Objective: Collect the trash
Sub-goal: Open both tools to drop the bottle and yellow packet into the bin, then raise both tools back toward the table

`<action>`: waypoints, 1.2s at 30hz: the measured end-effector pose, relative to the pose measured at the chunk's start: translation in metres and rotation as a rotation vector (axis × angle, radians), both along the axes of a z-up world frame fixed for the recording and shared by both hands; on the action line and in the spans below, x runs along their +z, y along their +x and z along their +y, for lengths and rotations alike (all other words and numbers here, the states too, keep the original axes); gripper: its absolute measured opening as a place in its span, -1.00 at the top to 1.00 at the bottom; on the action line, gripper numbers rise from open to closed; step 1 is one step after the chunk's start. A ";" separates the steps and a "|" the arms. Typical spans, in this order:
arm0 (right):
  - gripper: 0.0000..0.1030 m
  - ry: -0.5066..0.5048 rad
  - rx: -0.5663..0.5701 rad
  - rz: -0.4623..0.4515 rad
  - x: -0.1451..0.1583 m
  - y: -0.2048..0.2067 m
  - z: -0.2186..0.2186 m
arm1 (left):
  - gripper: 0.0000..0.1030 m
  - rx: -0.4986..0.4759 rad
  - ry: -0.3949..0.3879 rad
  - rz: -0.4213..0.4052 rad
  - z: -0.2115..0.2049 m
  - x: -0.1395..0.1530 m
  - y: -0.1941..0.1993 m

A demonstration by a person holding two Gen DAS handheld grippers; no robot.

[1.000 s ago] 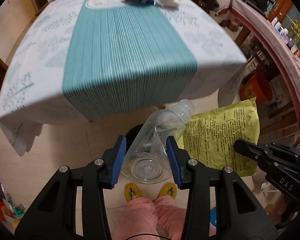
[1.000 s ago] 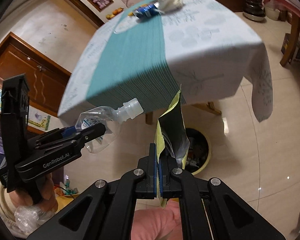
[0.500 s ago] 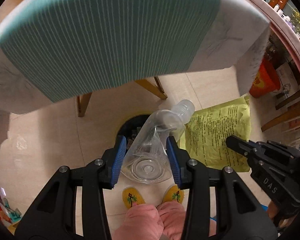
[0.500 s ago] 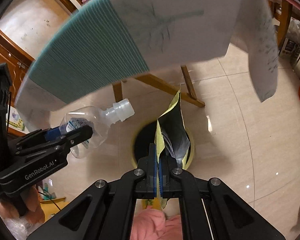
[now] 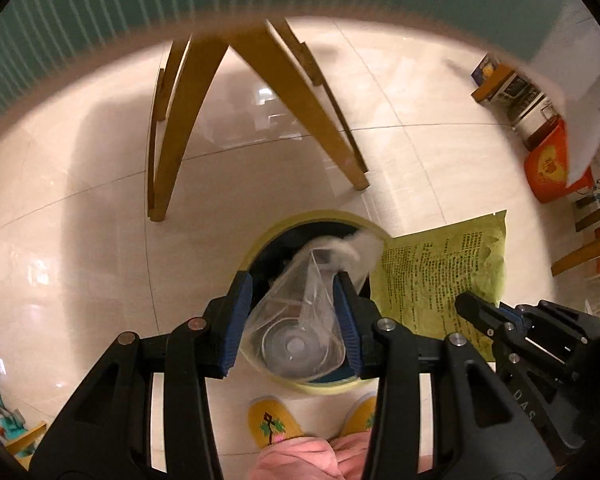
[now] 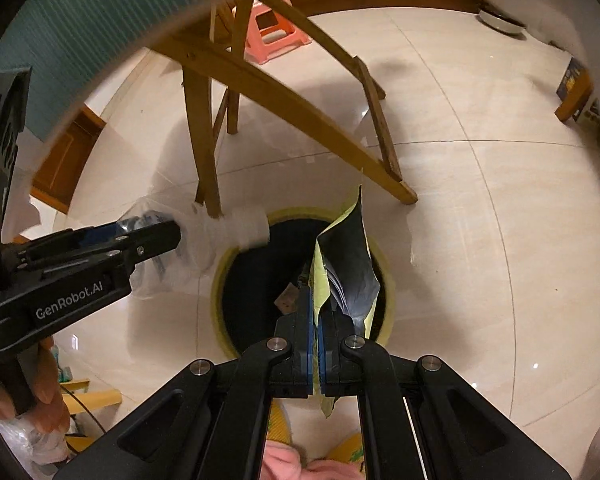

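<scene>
Both tools now hang over the bin, loads still held.

A second ago the tabletop filled both views; now floor and table legs do, and the yellow-rimmed bin (image 5: 260,246) sits right below. The left tool (image 5: 296,316) pinches the clear bottle (image 5: 300,312), its cap over the near rim. The right tool (image 6: 318,340), pressed together, grips the yellow packet (image 6: 346,264) above the opening. Dropping both looks next.

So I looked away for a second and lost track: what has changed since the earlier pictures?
Both grippers dropped from tabletop level to below the table edge, over the yellow-rimmed trash bin. The left gripper brought the clear plastic bottle above its opening; the right gripper brought the yellow packet too. Nothing released: both grips unchanged.
</scene>
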State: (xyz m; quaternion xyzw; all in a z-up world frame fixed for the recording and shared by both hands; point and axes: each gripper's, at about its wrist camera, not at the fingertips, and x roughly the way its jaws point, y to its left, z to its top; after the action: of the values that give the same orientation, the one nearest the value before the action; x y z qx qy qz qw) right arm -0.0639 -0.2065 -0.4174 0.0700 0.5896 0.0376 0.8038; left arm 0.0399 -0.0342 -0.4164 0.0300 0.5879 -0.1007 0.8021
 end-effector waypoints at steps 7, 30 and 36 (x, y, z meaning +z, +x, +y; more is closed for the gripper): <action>0.97 -0.053 0.050 0.028 -0.052 0.014 0.021 | 0.24 -0.069 -0.008 0.017 -0.006 -0.052 0.014; 0.17 -0.019 0.014 0.054 -0.007 0.002 0.007 | -0.52 -0.165 0.032 -0.016 -0.008 0.002 -0.027; 0.17 -0.010 -0.012 0.027 0.085 -0.020 0.007 | -0.52 -0.160 0.038 -0.031 -0.004 0.094 -0.058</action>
State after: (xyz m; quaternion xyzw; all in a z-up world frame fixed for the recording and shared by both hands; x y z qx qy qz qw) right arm -0.0835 -0.1997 -0.3326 0.0702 0.6002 0.0287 0.7962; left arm -0.0181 -0.0386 -0.3224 0.0936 0.5729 -0.1531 0.7998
